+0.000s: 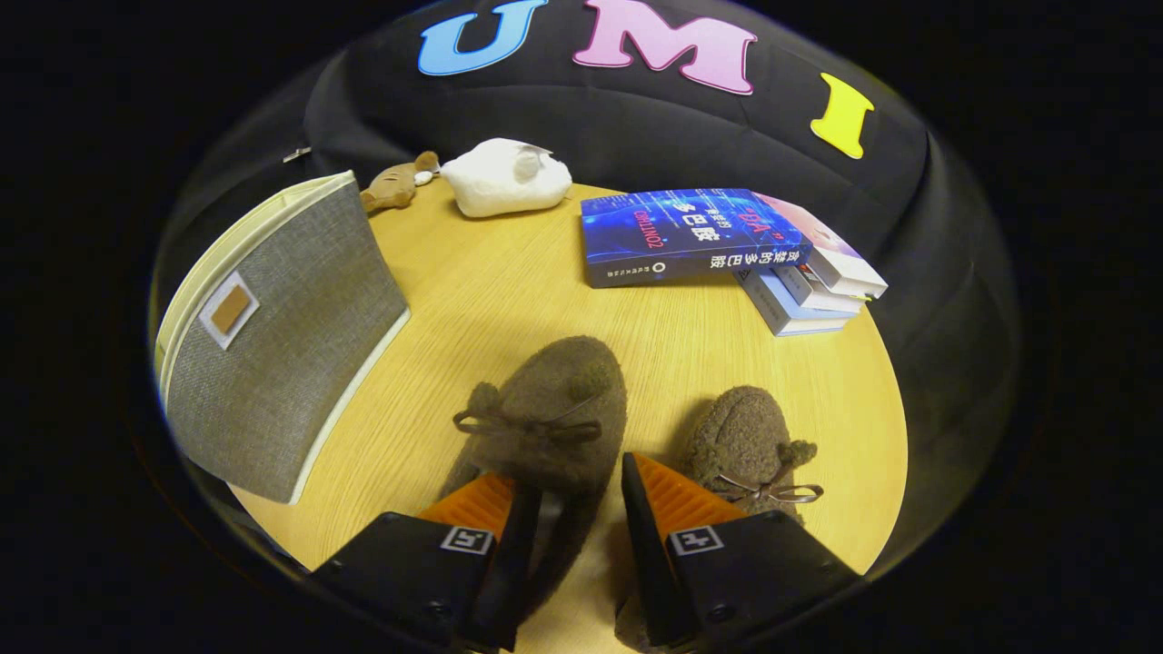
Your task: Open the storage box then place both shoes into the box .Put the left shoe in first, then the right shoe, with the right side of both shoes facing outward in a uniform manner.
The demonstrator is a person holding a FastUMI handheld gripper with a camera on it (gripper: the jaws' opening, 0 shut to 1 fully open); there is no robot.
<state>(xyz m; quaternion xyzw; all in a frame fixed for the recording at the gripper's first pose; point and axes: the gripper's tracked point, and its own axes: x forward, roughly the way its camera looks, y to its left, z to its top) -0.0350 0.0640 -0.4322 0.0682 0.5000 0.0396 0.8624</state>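
Note:
Two brown fuzzy shoes with bow laces lie on the round wooden table (509, 272), toes pointing away from me. The bigger-looking shoe (550, 409) has its rear part between my fingers. It lies against the left finger (482, 509), and a light strip shows between it and the right finger (668, 500). My gripper (568, 504) stands open around that rear part. The other shoe (740, 440) rests just right of the right finger. The grey fabric storage box (273, 345), with cream trim and a small tab, stands beyond the left finger; I cannot tell how its lid stands.
A stack of books (709, 241) lies beyond the shoes, at the table's far right. A white plush toy (504, 177) and a small brown plush toy (395, 186) sit at the far edge, behind the box. Bare wood lies between the box and the books.

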